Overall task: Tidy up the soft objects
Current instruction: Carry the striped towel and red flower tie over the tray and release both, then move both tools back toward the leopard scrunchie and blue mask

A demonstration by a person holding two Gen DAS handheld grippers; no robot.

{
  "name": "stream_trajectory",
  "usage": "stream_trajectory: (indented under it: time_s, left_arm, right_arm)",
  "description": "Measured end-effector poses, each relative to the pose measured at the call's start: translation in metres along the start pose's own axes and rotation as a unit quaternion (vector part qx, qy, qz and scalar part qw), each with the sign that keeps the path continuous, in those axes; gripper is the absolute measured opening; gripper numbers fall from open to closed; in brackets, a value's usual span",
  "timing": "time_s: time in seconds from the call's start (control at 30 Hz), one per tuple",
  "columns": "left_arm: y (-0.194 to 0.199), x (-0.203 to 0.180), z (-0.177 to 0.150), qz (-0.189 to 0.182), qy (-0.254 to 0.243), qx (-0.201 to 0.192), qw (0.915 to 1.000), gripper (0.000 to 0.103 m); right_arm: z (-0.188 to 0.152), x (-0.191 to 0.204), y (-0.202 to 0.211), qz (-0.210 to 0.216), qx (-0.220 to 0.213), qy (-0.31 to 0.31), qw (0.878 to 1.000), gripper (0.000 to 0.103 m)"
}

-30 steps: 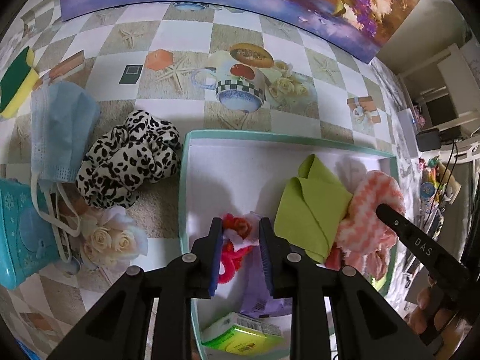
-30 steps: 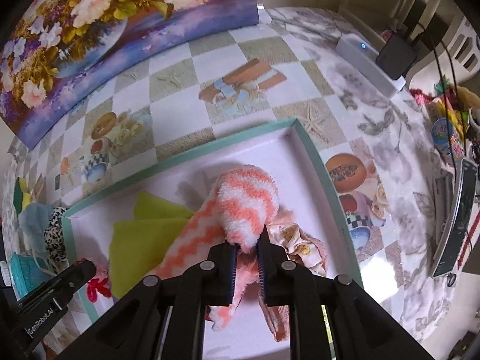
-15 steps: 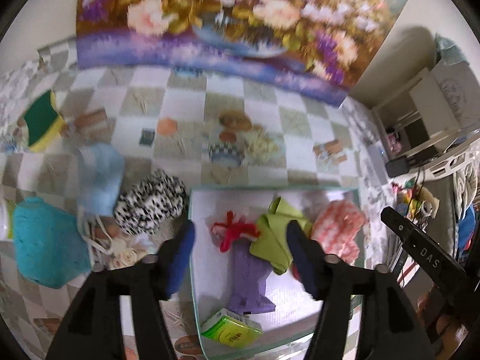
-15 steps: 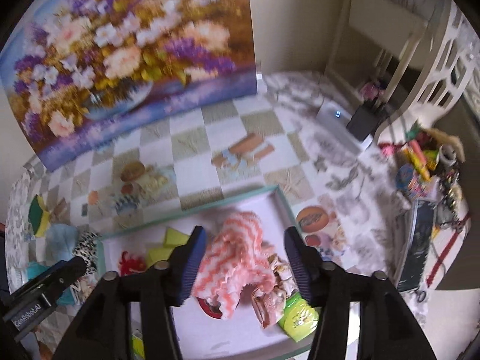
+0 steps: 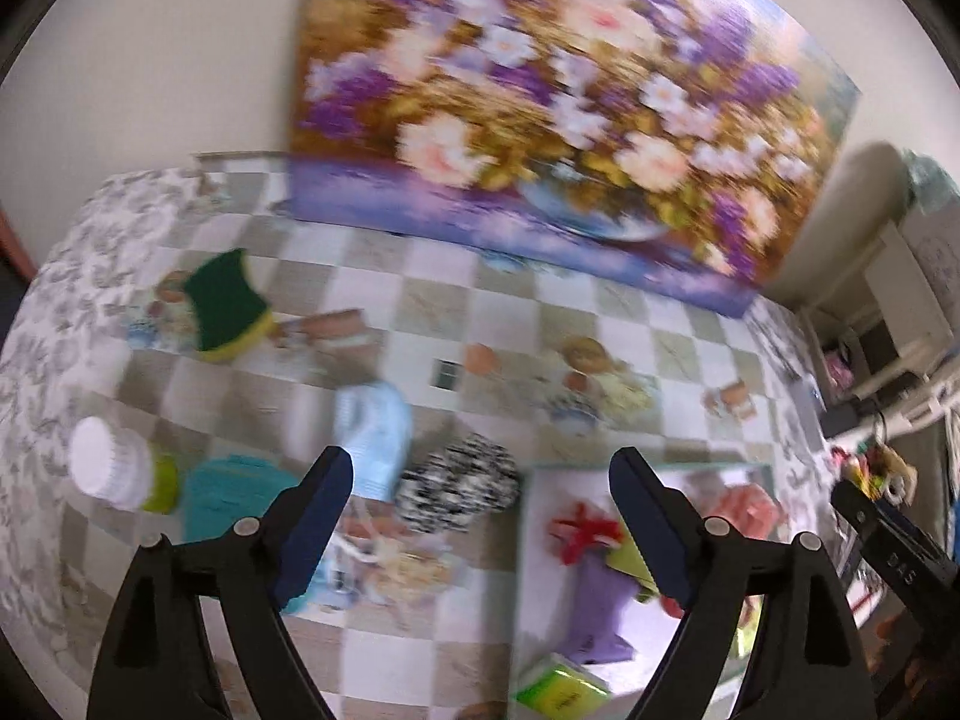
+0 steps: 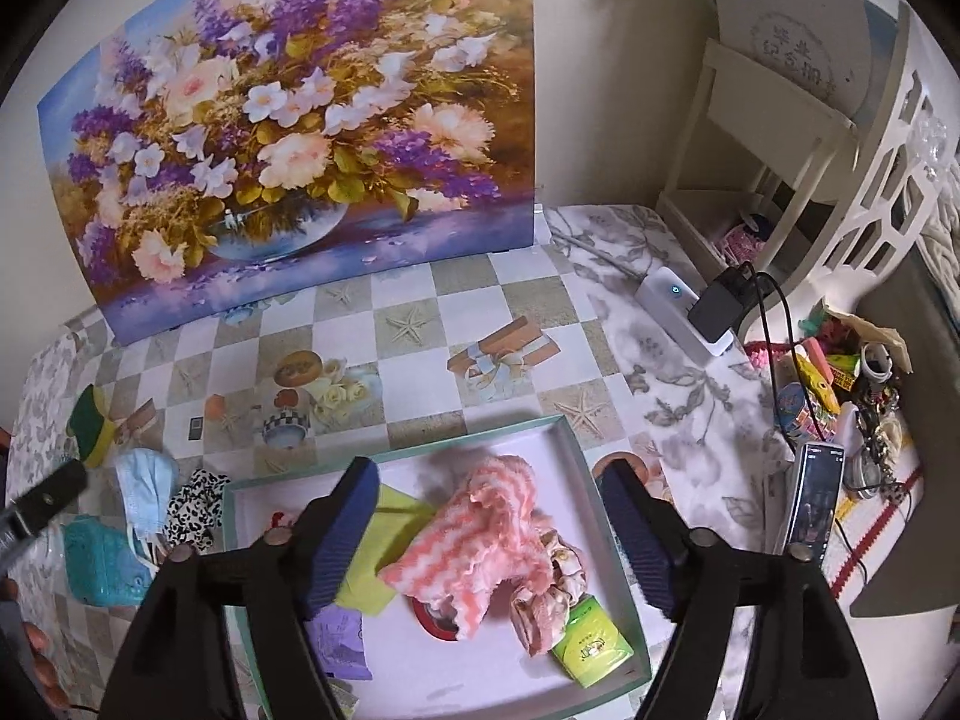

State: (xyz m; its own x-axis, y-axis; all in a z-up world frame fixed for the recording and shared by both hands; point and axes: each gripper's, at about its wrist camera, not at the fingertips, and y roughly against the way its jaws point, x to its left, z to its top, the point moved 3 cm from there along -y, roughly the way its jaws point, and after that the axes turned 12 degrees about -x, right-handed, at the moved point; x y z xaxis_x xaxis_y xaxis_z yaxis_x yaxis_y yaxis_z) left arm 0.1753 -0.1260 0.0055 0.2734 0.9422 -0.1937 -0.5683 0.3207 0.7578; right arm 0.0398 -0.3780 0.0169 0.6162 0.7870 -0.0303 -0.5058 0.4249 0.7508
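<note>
Inside teal-rimmed tray, fuzzy zigzag cloth

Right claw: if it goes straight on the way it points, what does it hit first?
Probably the pink striped towel lying in the tray; depth is unclear. The opening right claw holds nothing.

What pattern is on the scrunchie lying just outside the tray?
The scrunchie has a black-and-white leopard print, sharpest in the right wrist view; the left wrist view is blurred.
</note>
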Motion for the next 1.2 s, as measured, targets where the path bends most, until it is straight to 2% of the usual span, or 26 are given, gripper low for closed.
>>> stream_trajectory:
  time_s: [0.07, 0.23, 0.57, 0.83, 1.2]
  left_arm:
    - [0.004, 0.018, 0.004, 0.017, 0.01, -0.008, 0.9998, 0.088]
    - [0.018, 0.063, 0.011, 0.074, 0.022, -0.027, 0.9966, 0.088]
    - [0.041, 0.143, 0.015, 0.118, 0.074, -0.039, 0.9895, 0.088]
    - [0.03, 0.192, 0.007, 0.128, 0.118, -0.022, 0.9845, 0.088]
    - [0.005, 0.2, 0.002, 0.103, 0.126, 0.0, 0.9867, 0.088]
  right_arm:
    - [-0.001, 0.004, -0.001, 0.001, 0.001, 0.003, 1.0, 0.09]
    - [-0.004, 0.031, -0.003, 0.018, 0.003, 0.018, 1.0, 0.093]
    - [-0.022, 0.121, -0.003, 0.109, 0.022, 0.051, 0.992, 0.093]
    - [-0.04, 0.185, -0.01, 0.158, 0.041, 0.086, 0.983, 0.093]
    - [-0.057, 0.221, -0.04, 0.181, 0.067, 0.084, 0.978, 0.093]
